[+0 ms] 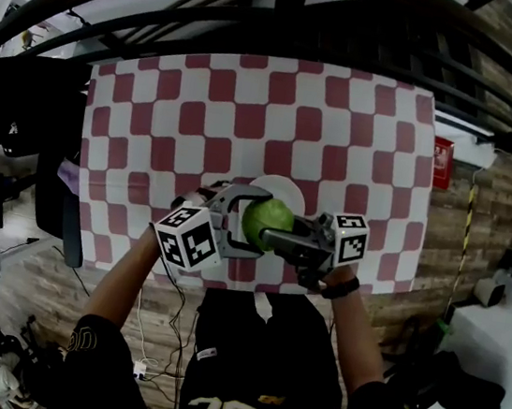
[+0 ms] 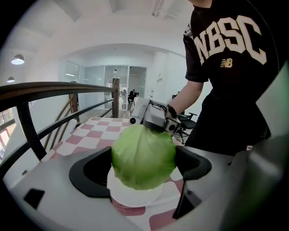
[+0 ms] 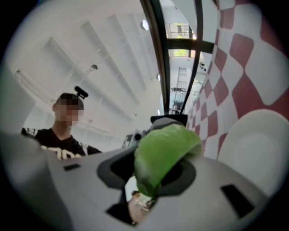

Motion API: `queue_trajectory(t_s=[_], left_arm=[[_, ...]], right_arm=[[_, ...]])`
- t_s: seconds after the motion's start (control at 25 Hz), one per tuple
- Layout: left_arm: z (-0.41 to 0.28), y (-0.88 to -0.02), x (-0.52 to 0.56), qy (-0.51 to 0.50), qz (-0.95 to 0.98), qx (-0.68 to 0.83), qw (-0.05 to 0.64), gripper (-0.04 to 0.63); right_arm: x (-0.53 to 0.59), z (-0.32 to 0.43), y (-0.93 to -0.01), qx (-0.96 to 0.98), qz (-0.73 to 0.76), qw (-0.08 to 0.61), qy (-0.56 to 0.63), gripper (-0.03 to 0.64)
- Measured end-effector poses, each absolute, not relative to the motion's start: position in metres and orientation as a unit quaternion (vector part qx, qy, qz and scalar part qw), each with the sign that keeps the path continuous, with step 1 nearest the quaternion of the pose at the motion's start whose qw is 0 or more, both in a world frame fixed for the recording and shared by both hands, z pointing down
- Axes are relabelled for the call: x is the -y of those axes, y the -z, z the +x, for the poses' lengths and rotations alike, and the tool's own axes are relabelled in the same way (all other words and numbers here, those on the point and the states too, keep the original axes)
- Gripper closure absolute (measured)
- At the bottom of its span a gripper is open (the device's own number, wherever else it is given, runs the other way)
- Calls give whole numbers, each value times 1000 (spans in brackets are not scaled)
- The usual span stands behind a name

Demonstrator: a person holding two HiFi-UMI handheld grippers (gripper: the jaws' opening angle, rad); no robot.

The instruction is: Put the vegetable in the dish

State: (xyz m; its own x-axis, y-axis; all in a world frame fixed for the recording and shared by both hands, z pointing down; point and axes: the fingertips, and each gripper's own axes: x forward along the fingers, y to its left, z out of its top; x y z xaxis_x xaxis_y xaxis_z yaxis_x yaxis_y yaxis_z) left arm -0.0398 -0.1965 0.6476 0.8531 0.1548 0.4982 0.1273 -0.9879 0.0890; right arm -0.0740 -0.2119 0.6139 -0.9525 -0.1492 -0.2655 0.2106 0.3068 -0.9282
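A round green cabbage (image 1: 266, 221) hangs just above a white dish (image 1: 284, 188) on the red-and-white checked table (image 1: 249, 118). My right gripper (image 1: 276, 240) is shut on the cabbage from the right; in the right gripper view its green leaves (image 3: 162, 155) fill the gap between the jaws, with the dish (image 3: 259, 149) beyond. My left gripper (image 1: 249, 217) stands open at full width around the cabbage from the left. In the left gripper view the cabbage (image 2: 143, 158) sits between the wide jaws, over the dish (image 2: 131, 197), with the right gripper (image 2: 156, 118) clamped on its far side.
The checked cloth covers the whole table top, and a dark curved railing (image 1: 264, 16) runs past its far edge. A wooden floor (image 1: 482, 212) lies to the right. The person holding the grippers stands at the near edge (image 2: 230, 81).
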Motion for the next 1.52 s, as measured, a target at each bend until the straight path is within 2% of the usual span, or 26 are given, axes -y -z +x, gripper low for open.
queue_trajectory(t_s=[0.28, 0.48, 0.88, 1.08, 1.28, 1.4, 1.52], left_arm=[[-31, -655, 195, -274, 959, -70, 26, 133], [-25, -663, 191, -278, 958, -71, 24, 138], [-19, -690, 207, -283, 958, 27, 25, 147], [-23, -712, 212, -313, 947, 70, 26, 152], [-26, -734, 211, -348, 933, 95, 13, 158], [-26, -747, 208, -380, 919, 101, -20, 156], [-22, -755, 203, -398, 910, 116, -14, 155]], right_arm=[[207, -67, -625, -803, 16, 127, 582, 457], [192, -52, -649, -836, -5, 22, 549, 373], [202, 3, -695, -856, -132, -107, 488, 347], [218, 37, -693, -841, -196, -70, 500, 347], [224, 40, -682, -848, -209, -50, 484, 347], [224, 38, -675, -854, -218, -48, 471, 347], [218, 35, -668, -861, -236, -56, 446, 347]])
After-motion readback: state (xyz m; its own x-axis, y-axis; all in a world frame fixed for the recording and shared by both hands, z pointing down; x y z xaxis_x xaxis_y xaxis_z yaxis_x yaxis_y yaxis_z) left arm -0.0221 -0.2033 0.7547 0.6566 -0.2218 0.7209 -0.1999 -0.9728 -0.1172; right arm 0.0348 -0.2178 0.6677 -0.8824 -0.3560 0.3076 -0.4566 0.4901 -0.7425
